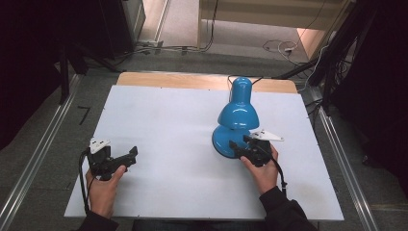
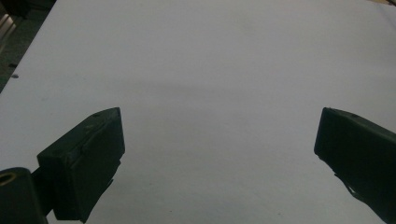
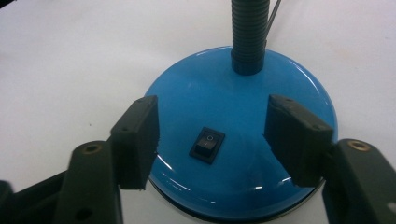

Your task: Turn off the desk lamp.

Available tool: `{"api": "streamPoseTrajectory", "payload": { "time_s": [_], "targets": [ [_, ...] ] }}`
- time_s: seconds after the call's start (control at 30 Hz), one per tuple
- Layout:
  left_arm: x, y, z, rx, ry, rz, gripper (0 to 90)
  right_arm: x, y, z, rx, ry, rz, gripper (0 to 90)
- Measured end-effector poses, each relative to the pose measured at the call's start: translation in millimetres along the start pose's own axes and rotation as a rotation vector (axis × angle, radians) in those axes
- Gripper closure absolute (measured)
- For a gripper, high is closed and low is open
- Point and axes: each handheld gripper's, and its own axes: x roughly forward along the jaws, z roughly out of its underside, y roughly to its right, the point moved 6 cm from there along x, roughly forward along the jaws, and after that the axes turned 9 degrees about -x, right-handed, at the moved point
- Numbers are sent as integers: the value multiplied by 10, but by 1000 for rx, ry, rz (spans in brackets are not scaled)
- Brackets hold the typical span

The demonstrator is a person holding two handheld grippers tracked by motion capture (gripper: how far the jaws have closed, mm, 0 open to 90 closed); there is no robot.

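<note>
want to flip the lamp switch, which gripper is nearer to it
Right. The right gripper hangs open over the lamp base, its fingers either side of the switch. The left gripper sits far left.

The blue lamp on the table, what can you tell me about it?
The blue lamp looks like glossy painted metal: a round domed base, a black ribbed neck and a bell-shaped shade bent forward over the base. A black rocker switch sits on the base. It stands upright on the white table, right of centre. The right gripper, open, straddles the switch.

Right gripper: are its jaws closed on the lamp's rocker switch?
No. The right gripper is open, jaws apart either side of the rocker switch on the lamp base.
</note>
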Motion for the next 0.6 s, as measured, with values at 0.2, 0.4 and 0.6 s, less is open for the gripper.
{"api": "streamPoseTrajectory", "payload": {
  "time_s": [0.2, 0.4, 0.6],
  "targets": [
    [0, 1, 0, 0, 0, 0, 24, -22, -12, -2, 4, 1, -8, 282],
    [2, 1, 1, 0, -1, 2, 24, -43, 1, -5, 7, 1, -11, 276],
    [5, 5, 2, -1, 0, 2, 23, -83, 8, -9, 6, 3, -13, 273]
  ]
}}
